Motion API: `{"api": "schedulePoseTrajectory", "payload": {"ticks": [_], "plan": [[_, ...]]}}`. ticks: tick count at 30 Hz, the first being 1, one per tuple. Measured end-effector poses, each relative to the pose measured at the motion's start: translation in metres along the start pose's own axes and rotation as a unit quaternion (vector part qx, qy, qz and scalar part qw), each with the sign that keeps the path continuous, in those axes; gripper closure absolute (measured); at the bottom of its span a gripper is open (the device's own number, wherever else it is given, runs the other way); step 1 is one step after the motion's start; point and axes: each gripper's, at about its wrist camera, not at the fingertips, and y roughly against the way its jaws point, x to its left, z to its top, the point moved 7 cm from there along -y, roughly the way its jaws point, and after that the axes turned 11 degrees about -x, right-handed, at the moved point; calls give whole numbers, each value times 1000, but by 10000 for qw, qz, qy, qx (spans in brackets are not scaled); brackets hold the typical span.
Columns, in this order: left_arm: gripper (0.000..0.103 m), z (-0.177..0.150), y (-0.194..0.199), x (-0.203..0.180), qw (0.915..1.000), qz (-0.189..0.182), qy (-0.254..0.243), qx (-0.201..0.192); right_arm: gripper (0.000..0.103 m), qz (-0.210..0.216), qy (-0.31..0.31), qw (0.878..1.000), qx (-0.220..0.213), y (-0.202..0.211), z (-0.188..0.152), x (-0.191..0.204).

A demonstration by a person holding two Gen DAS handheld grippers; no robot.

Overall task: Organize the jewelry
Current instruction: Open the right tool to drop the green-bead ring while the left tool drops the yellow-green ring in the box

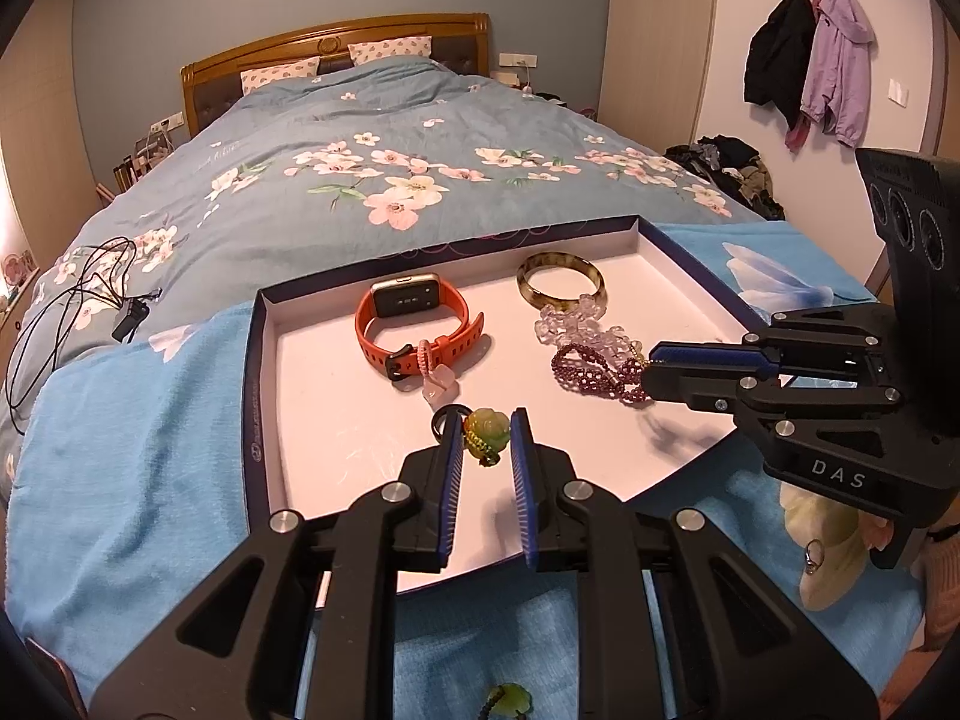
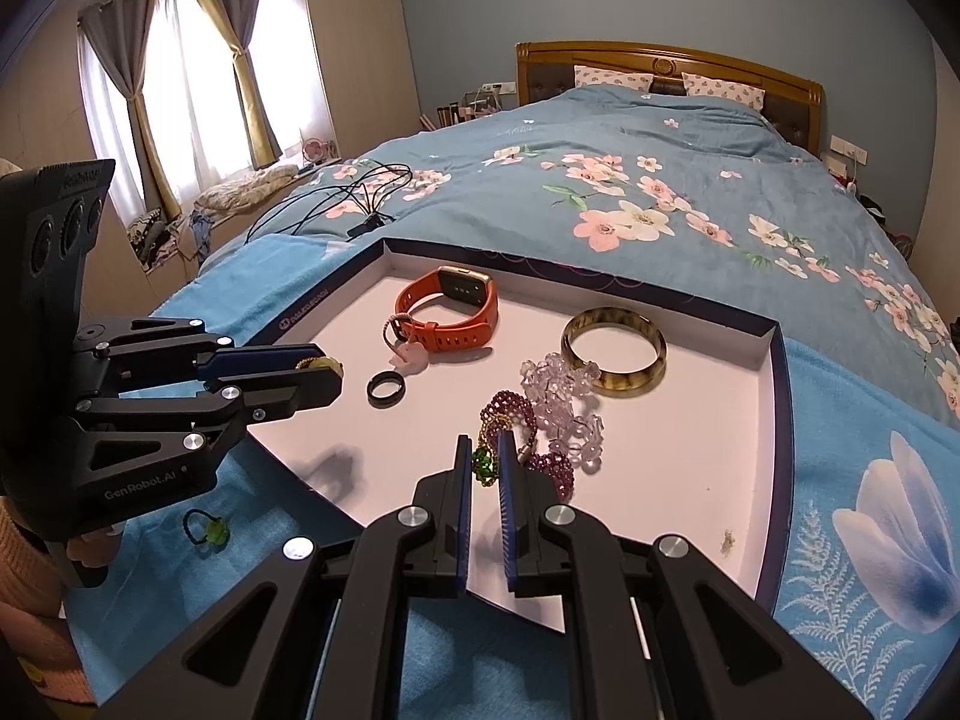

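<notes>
A shallow white box lid point(image 1: 324, 420) point(image 2: 690, 468) lies on a blue cloth on the bed. In it are an orange smartwatch point(image 1: 414, 324) point(image 2: 450, 312), a brown bangle point(image 1: 561, 285) point(image 2: 615, 354), a clear bead bracelet point(image 1: 576, 327) point(image 2: 561, 402), a purple bead bracelet point(image 1: 591, 369) point(image 2: 510, 414) and a black ring point(image 2: 386, 389). My left gripper point(image 1: 487, 432) point(image 2: 327, 369) is shut on a green jade pendant point(image 1: 486, 435) over the lid's near left. My right gripper point(image 2: 485, 459) point(image 1: 651, 375) is shut on a green stone charm point(image 2: 483, 462) by the purple beads.
A second green pendant point(image 2: 207, 531) point(image 1: 510, 699) on a dark loop lies on the blue cloth point(image 1: 150, 450) in front of the lid. A small ring point(image 1: 815, 558) lies on the cloth at the right. A black cable point(image 1: 78, 300) lies on the duvet.
</notes>
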Motion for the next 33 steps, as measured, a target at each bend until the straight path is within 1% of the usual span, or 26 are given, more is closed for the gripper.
{"api": "schedulePoseTrajectory", "payload": {"ticks": [24,33], "plan": [[87,-5,-13,2,9998,55,83,160,96,-46,67,9998,205,-14,-6,-1],[86,-7,-20,4,9995,49,189,249,96,-98,39,9996,249,-18,-7,-3]]}}
